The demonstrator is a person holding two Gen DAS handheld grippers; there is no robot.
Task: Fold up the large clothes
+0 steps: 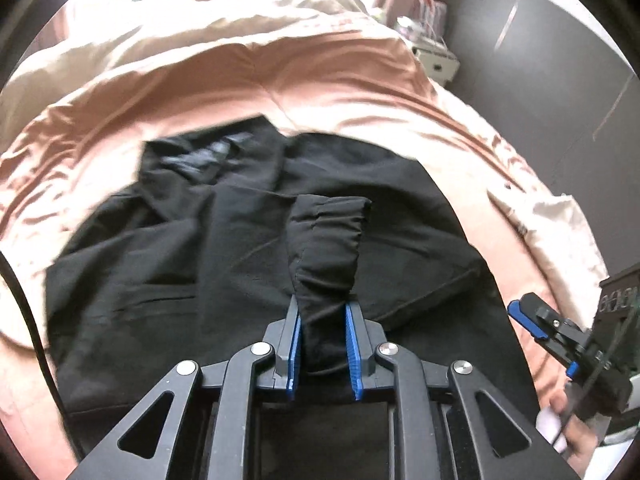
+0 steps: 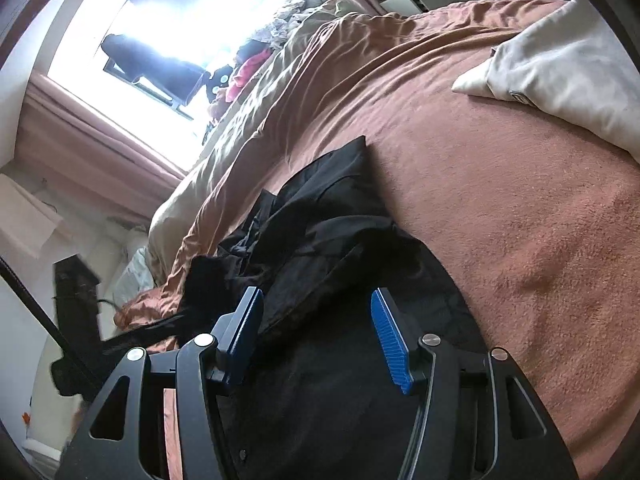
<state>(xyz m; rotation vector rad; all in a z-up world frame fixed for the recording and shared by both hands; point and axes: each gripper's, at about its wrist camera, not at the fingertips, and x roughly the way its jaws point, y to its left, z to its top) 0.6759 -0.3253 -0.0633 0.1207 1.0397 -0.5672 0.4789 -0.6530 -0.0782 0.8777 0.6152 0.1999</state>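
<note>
Left gripper [image 1: 323,312] fingers clenched on black garment [image 1: 248,248] fold; right gripper [image 2: 316,300] fingers released above rust bedspread [image 2: 520,208].

Left fingers [image 1: 323,316] pinched, right fingers [image 2: 386,320] apart

Left wrist cam: steep look-down, close over black garment [image 1: 248,248] on bed [image 1: 340,80]. Right wrist cam: shallower, rolled sideways, low over bed, window [image 2: 180,20] beyond. Shared: garment, bedspread.

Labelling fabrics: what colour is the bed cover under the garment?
Terracotta-pink bed cover; right wrist view shows it best.
</note>
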